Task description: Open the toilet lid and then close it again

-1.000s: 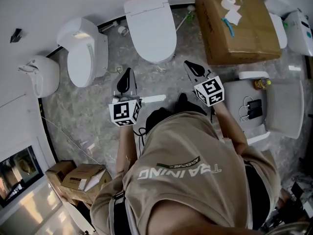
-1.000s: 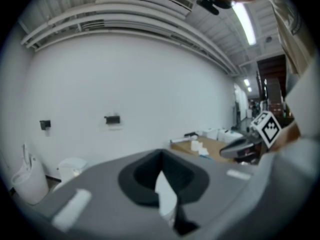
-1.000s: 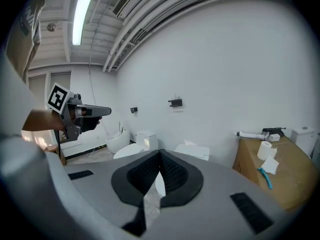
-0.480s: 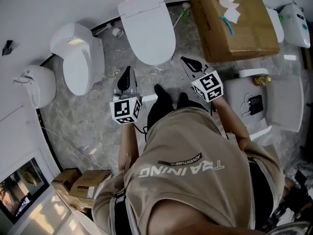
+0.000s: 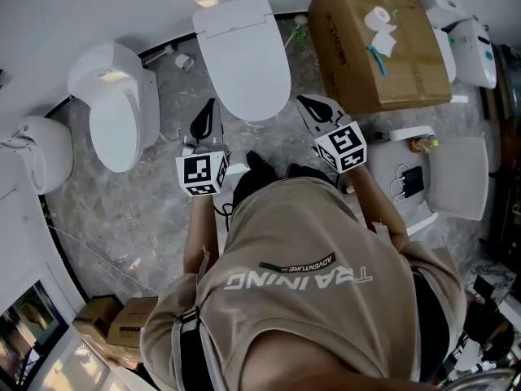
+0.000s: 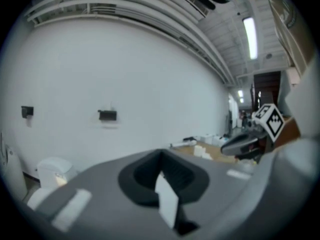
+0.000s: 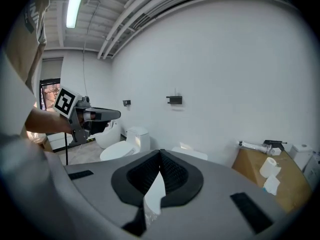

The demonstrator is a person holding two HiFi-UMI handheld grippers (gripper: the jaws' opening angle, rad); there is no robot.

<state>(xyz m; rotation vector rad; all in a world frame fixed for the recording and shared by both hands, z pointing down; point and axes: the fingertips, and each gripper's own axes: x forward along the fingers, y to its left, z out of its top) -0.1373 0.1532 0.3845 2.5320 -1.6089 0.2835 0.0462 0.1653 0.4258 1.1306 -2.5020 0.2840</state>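
The toilet lid [image 5: 244, 63] lies shut, flat over the bowl of the white toilet [image 5: 233, 11] that stands against the wall at the top of the head view. A person stands on the marbled floor [image 5: 146, 194] facing it, a tool in each hand. The left tool [image 5: 209, 107] is clenched on nothing, with its tip near the bowl's front left edge but apart from it. The right tool [image 5: 304, 101] is likewise clenched and empty, just off the front right edge. A second toilet [image 5: 114, 108] sits to the left and a cardboard box [image 5: 383, 63] to the right.
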